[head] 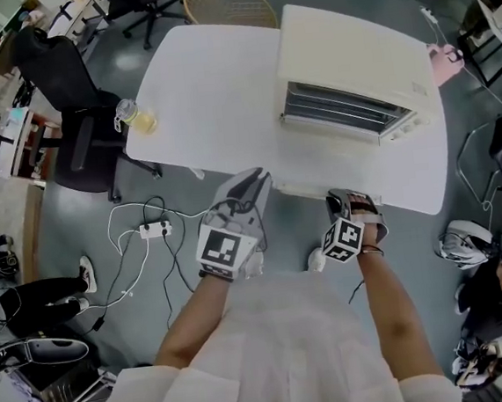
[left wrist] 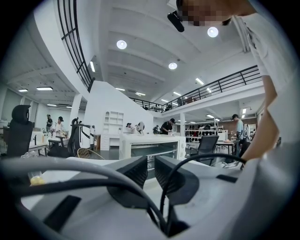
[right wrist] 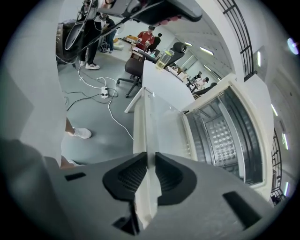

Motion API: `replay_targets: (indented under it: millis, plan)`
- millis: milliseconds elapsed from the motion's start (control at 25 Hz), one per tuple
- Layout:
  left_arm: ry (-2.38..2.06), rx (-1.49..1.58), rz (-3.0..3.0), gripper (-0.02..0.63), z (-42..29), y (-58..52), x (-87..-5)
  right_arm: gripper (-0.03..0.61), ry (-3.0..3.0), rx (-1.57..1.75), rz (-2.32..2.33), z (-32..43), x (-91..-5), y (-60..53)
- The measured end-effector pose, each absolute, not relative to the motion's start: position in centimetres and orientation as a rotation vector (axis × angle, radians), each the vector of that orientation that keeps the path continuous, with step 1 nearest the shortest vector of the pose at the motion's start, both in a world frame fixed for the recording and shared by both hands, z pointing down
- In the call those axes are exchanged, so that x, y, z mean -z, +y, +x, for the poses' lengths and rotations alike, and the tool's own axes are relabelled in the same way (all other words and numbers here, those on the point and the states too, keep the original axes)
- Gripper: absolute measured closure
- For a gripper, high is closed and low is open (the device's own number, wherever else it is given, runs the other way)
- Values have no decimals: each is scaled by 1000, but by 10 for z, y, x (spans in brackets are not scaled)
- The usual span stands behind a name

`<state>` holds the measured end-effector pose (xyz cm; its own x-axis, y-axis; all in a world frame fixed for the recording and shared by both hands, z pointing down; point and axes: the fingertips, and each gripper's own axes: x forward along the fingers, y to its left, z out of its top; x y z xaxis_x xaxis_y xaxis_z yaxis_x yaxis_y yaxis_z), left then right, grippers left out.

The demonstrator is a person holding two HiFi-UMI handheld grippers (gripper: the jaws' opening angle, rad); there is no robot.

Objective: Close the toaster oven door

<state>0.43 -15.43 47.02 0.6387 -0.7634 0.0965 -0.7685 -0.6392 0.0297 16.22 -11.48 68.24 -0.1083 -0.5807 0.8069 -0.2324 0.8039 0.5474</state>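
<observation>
The oven (head: 352,53) is a cream-white box standing upright on the right part of the table (head: 213,84), its back toward the far edge and its mouth toward the near edge. Its door (right wrist: 161,126), a glass pane in a white frame, is fully open and lies flat, reaching out to the near edge. A wire rack (right wrist: 220,140) shows inside.
</observation>
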Motion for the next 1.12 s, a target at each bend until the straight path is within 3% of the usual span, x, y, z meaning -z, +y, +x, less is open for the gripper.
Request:
replay_targets:
  millis: [1120]
  plan:
    - [-1213, -63, 2870, 588, 21, -177, -442, 546, -1628, 490, 844, 173, -580, -165]
